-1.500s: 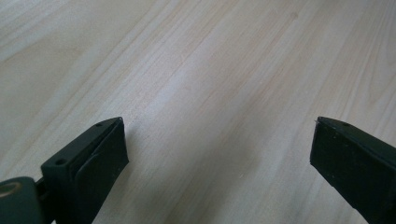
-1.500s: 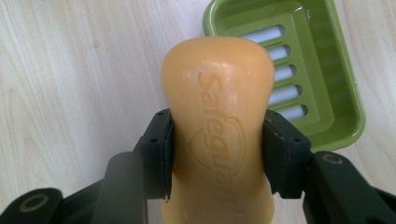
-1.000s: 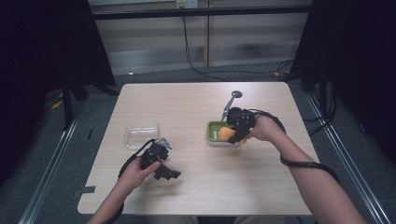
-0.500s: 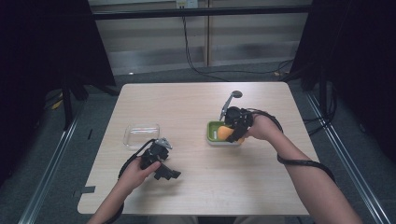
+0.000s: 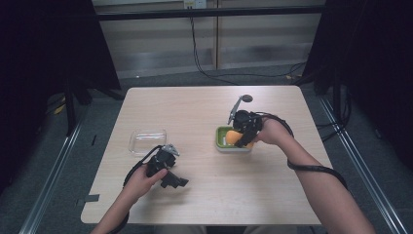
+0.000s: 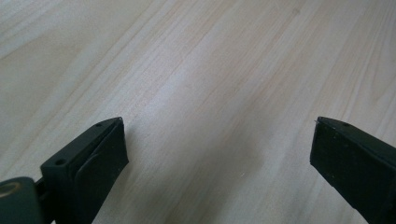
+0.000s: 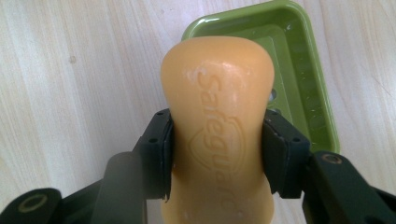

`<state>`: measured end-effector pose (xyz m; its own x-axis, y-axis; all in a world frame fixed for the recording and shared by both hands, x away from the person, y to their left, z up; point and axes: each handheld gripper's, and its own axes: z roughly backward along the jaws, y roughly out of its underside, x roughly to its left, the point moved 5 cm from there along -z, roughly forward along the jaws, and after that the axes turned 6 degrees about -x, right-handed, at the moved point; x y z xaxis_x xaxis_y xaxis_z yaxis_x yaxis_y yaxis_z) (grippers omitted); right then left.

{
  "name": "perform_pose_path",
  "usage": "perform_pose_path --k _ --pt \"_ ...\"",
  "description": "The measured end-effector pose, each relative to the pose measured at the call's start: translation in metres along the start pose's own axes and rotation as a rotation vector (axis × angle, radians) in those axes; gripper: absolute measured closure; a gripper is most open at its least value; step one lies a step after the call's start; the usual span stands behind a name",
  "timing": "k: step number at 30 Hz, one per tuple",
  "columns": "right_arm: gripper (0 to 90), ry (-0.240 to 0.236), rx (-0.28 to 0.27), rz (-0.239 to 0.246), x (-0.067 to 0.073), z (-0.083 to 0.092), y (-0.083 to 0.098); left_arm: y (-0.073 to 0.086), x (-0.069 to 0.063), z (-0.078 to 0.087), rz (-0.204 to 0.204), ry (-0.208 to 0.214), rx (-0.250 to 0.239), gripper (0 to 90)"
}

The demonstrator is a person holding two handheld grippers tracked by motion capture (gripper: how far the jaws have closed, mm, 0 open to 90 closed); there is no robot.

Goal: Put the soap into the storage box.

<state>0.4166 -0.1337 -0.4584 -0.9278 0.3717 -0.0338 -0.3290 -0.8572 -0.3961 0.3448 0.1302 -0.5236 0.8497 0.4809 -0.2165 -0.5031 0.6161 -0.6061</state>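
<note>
While the right claw (image 7: pixel 217 154) grips an orange, waisted bar of soap (image 7: pixel 217 116) embossed with "Safeguard", its two jaws press the bar's narrow middle from either side. From above, the soap hangs over the green rectangular plastic soap dish (image 5: pixel 221 143), which sits on the pale wooden table (image 5: pixel 272 195) right of centre; whether bar and dish touch is unclear. Resting low on the table near its front left, the left claw (image 5: pixel 173 179) has its jaws spread wide with only bare wood between them. Just beyond it lies a clear, shallow plastic tray (image 5: pixel 147 141), well apart from the dish.
</note>
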Motion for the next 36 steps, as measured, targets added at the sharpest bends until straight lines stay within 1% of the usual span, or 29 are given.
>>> perform_pose_path --k 1,2,3,4,5,6,8,9,12,14,15,16,20,23,24,25,27,29,30,31,33,36 --pt "50.2 0.000 0.002 -0.006 0.000 0.000 0.000 0.000 0.000 0.000 0.000 0.000 0.000 3.9" --pt "50.2 0.003 -0.004 0.003 -0.001 -0.001 -0.001 0.000 0.000 0.000 0.000 -0.001 0.000 3.9" --pt "50.2 -0.003 0.002 -0.007 0.000 -0.001 -0.001 0.000 0.000 0.000 0.008 -0.004 -0.002 3.9" --pt "50.2 -0.003 0.002 -0.007 0.000 -0.001 -0.001 0.000 0.001 0.000 -0.001 -0.001 0.003 3.9" --pt "50.2 -0.003 0.004 -0.008 0.000 -0.001 -0.001 0.000 0.001 0.000 0.000 0.000 0.002 3.9" --pt "50.2 -0.002 -0.002 0.007 -0.002 -0.002 -0.001 0.000 0.001 0.000 -0.001 0.000 0.002 3.9" --pt "50.2 -0.004 -0.003 0.009 -0.002 -0.003 -0.001 0.000 0.001 0.000 -0.002 -0.001 0.001 3.9" --pt "50.2 -0.002 -0.001 -0.001 -0.002 -0.003 -0.002 0.000 0.001 0.000 -0.002 -0.001 0.002 3.9" --pt "50.2 -0.002 -0.003 0.015 -0.004 -0.004 -0.002 0.000 0.001 0.000 -0.003 -0.003 0.003 3.9" --pt "50.2 -0.003 -0.005 0.008 -0.004 -0.005 -0.002 0.000 0.000 0.000 0.001 -0.004 0.000 3.9" --pt "50.2 -0.001 -0.003 -0.008 -0.003 -0.005 -0.002 0.000 0.000 0.000 -0.001 -0.003 0.001 3.9" --pt "50.2 -0.002 -0.002 0.008 -0.005 -0.005 -0.001 0.000 0.000 0.000 -0.005 -0.003 0.004 3.9" --pt "50.2 0.003 -0.010 0.006 -0.006 -0.008 -0.002 0.000 0.000 0.000 -0.004 -0.002 0.007 3.9" --pt "50.2 0.000 -0.004 0.002 -0.006 -0.009 -0.001 0.000 0.000 -0.001 -0.007 -0.001 0.007 3.9" --pt "50.2 0.000 -0.003 0.017 -0.006 -0.009 -0.001 0.000 0.000 0.000 -0.008 -0.001 0.009 3.9" --pt "50.2 0.000 0.003 0.008 -0.005 -0.009 -0.001 0.000 -0.001 -0.001 -0.004 -0.001 0.006 3.9" --pt "50.2 0.002 0.002 0.013 -0.005 -0.010 -0.001 0.000 0.000 -0.001 -0.008 -0.001 0.006 3.8" --pt "50.2 0.006 -0.003 0.038 -0.007 -0.011 -0.001 0.000 0.000 -0.001 -0.009 0.002 0.012 3.9" --pt "50.2 0.004 0.001 0.029 -0.006 -0.011 -0.002 0.000 0.000 -0.001 -0.009 0.001 0.013 3.9" --pt "50.2 0.005 0.006 0.007 -0.005 -0.011 -0.001 0.000 0.000 -0.001 -0.009 0.000 0.013 3.8" --pt "50.2 0.004 -0.005 0.027 -0.007 -0.012 -0.002 0.001 0.000 -0.001 -0.005 -0.006 0.013 3.9" --pt "50.2 0.002 0.003 0.035 -0.008 -0.014 -0.001 0.001 0.000 -0.002 -0.004 -0.003 0.013 3.9"
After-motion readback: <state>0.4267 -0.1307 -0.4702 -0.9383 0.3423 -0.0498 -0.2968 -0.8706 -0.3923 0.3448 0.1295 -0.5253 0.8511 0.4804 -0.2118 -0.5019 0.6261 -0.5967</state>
